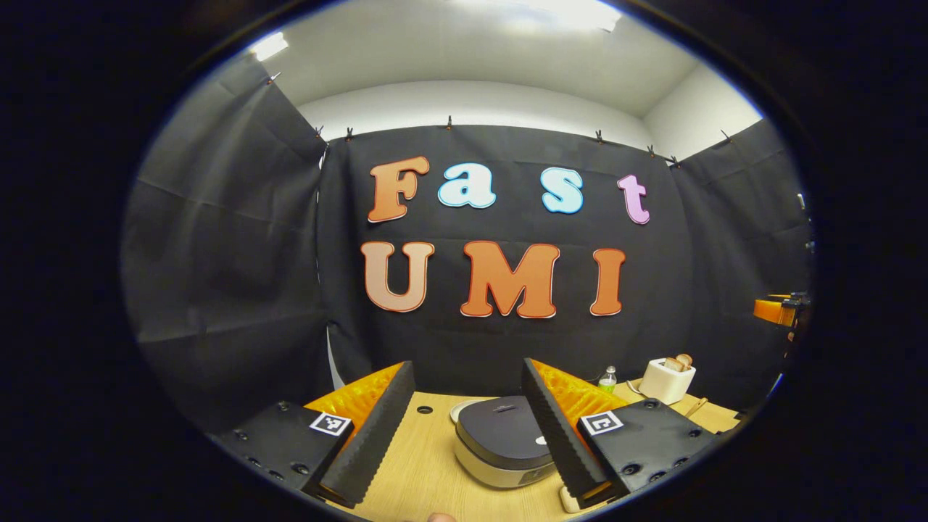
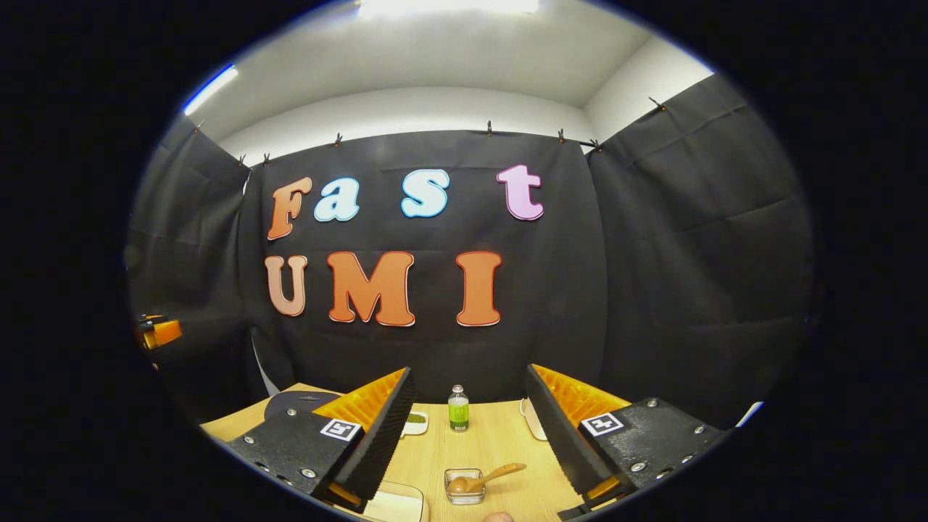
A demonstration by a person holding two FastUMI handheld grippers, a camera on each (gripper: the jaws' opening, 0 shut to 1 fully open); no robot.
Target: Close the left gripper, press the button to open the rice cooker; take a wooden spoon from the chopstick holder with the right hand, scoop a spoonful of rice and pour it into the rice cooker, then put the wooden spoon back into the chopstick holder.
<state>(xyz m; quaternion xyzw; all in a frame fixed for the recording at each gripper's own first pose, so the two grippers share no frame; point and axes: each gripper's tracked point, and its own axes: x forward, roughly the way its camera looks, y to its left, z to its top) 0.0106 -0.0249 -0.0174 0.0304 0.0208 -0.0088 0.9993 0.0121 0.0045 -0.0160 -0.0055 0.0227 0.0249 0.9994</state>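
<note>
A: What does the left gripper (image 1: 467,428) look like?

B: Two wedge-shaped fingers (image 1: 370,435) with ribbed inner faces and honeycomb-patterned backs. Each sits on a flat black plate (image 1: 279,442) studded with round screws, with a small square black-and-white marker (image 1: 330,424) at the plate's inner corner, just beside the finger.

A: And the right gripper (image 2: 467,435)?

B: Same build: ribbed fingers (image 2: 558,435), screwed black plates (image 2: 652,435), one square marker (image 2: 604,424) per plate.
</note>
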